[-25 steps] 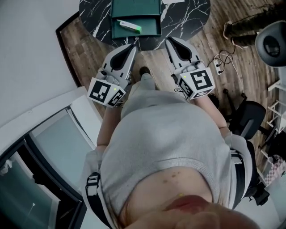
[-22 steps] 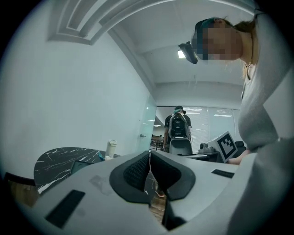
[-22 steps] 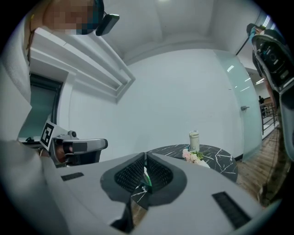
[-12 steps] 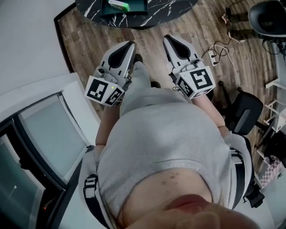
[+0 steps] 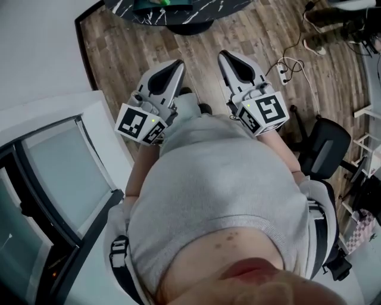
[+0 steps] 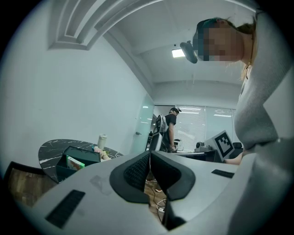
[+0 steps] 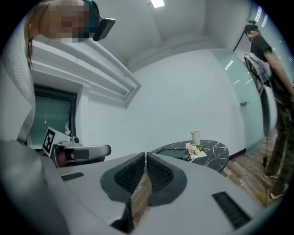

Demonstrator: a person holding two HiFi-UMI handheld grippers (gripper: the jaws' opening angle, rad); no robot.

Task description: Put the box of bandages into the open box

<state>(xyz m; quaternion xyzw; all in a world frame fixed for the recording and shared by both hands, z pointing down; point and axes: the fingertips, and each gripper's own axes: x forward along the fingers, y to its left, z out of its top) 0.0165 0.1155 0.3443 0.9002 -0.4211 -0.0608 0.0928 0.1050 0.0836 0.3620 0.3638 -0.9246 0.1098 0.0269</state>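
Both of my grippers have drawn back with me from the marble table (image 5: 221, 7). A second ago the open box lay right ahead of the jaws in the head view. Now only a strip of the tabletop shows at the top edge of that view, with bare wooden floor (image 5: 131, 53) between it and me. My left gripper (image 5: 174, 67) and right gripper (image 5: 227, 58) sit side by side, close in front of my body and pointing roughly level. On each, the jaws are pressed together with nothing between the pads, only floor showing past them. I judge they are closed and tucked in like this because there is nothing left to carry, so this is a resting carry and not a reach. From the left gripper view, the open box (image 6: 89, 155) stands on the tabletop well away from me. The box of bandages (image 6: 75, 162), green and white, lies inside it against the near wall. A pale cup (image 6: 102, 140) stands on the table behind it. With the bandages already in the box and both grippers empty, I take the task as done.
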